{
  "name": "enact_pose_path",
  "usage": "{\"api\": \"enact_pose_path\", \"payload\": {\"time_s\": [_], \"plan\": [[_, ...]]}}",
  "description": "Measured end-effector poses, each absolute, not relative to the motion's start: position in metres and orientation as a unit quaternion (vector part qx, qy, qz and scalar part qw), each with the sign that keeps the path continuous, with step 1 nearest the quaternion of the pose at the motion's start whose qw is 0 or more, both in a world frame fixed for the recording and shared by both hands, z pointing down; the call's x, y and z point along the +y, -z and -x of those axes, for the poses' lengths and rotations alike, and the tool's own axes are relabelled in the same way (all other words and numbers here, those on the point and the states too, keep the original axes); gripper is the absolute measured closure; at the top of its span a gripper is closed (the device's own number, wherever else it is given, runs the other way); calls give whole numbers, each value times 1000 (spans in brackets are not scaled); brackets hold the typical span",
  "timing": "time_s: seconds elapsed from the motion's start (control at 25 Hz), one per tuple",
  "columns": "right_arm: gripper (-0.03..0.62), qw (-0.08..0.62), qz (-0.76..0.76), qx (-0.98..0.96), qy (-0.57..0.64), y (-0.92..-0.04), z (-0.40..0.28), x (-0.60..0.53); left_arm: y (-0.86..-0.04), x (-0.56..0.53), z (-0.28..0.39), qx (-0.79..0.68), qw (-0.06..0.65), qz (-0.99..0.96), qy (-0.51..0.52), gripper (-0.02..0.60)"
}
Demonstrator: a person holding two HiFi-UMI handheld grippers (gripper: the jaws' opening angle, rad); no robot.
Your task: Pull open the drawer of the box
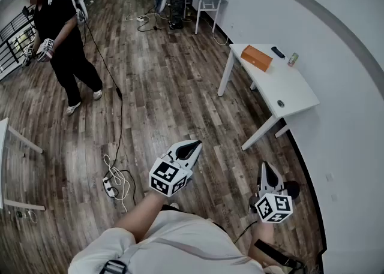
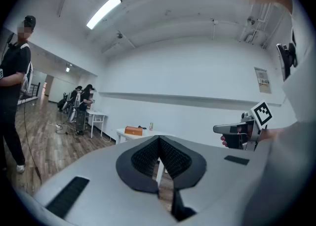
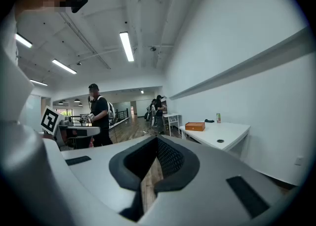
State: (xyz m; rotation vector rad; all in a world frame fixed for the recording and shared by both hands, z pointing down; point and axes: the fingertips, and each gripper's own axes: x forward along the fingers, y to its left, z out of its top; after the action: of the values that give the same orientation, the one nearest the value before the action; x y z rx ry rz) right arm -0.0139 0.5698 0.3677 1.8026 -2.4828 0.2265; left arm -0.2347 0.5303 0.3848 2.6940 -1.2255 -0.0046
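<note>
**A:** Where are we?

**B:** Well apart from the orange box, which lies on the white table by the wall. The left gripper and right gripper are both closed on nothing.

**A:** So we walk up, spread one pair of jaws (probably the right), and find the drawer front before pinching.

**B:** And we steady the box with the other. The head view shows its top only. The right gripper view shows its side, too small to make out a drawer.
</note>
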Motion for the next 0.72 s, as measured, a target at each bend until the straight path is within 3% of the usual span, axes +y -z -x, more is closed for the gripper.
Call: {"api": "enact_pose_path", "payload": {"time_s": [0.32, 0.72], "plan": [[595, 37, -581, -808, -92, -397, 72, 552, -402, 500, 286, -414, 100, -905, -10, 571], [595, 28, -570, -815, -106, -406, 53, 469, -411, 432, 267, -418, 104, -902, -22, 571]]}}
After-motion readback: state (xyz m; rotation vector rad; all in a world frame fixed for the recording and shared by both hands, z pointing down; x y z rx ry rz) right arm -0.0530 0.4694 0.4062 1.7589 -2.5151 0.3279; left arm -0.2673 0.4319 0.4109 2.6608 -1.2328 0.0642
